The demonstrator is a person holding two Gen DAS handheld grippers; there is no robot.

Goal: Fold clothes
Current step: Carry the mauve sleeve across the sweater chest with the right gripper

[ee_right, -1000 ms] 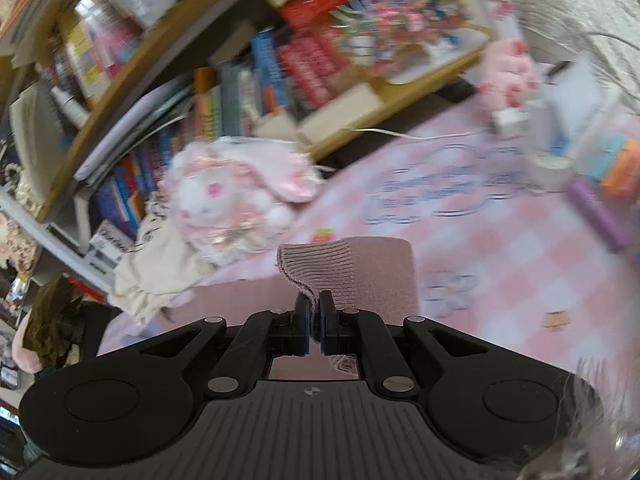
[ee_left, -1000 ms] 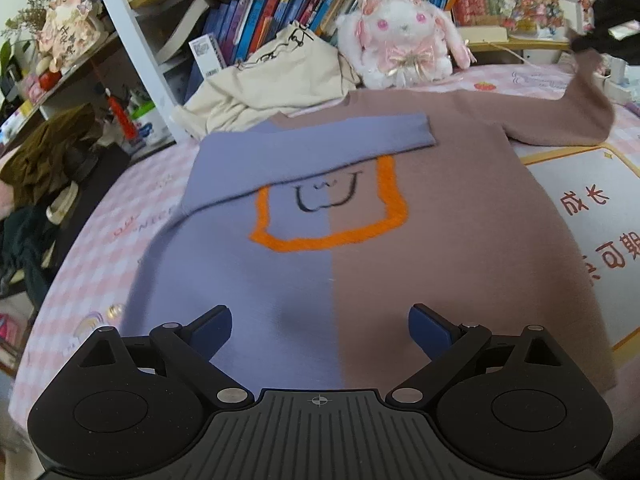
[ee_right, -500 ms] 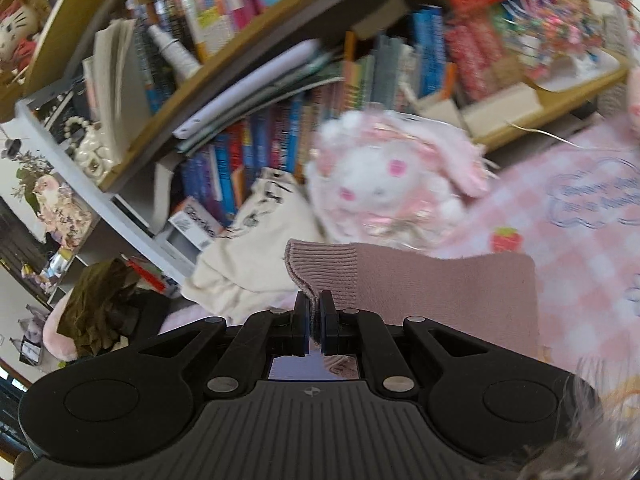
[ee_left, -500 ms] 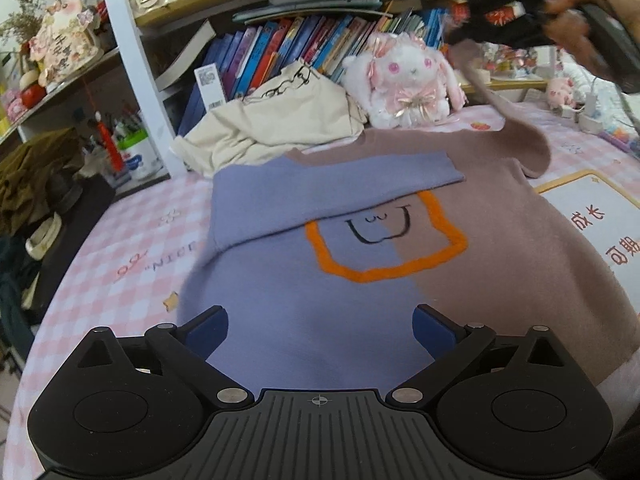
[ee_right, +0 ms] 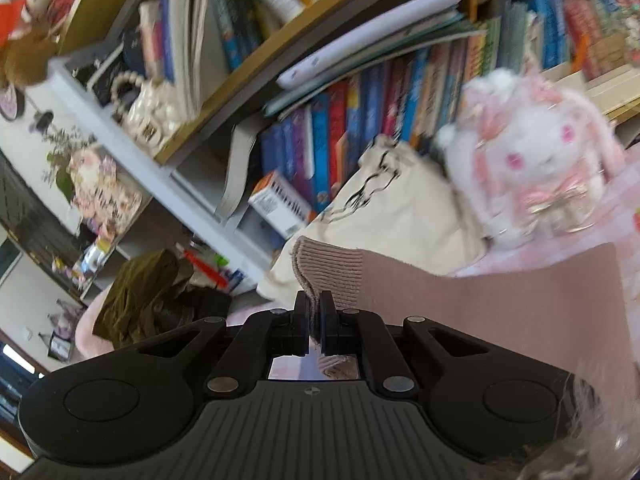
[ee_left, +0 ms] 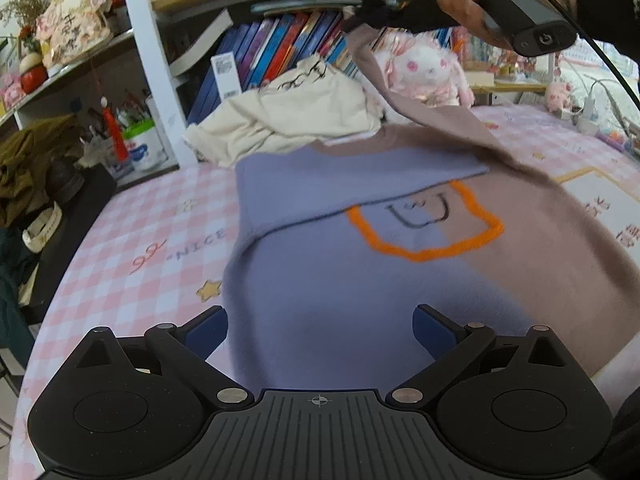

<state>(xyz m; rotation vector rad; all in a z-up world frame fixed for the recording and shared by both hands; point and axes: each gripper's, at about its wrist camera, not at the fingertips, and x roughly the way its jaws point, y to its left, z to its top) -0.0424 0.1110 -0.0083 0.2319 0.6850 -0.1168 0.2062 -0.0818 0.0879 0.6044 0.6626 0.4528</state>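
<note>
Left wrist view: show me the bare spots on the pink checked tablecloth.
Bare tablecloth lies left of the sweater, between it and the dark clutter at the table's left edge. A smaller strip shows right of the lifted sleeve. The back is crowded: cream cloth and plush rabbit against the books.

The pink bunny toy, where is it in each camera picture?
Left wrist view: the pink bunny toy sits at the upper right, in front of the books, behind the lifted brown sleeve.
Right wrist view: the bunny is at the right, above the sleeve held by the right gripper.
Shared landmark: the cream cloth just left of the bunny.
</note>
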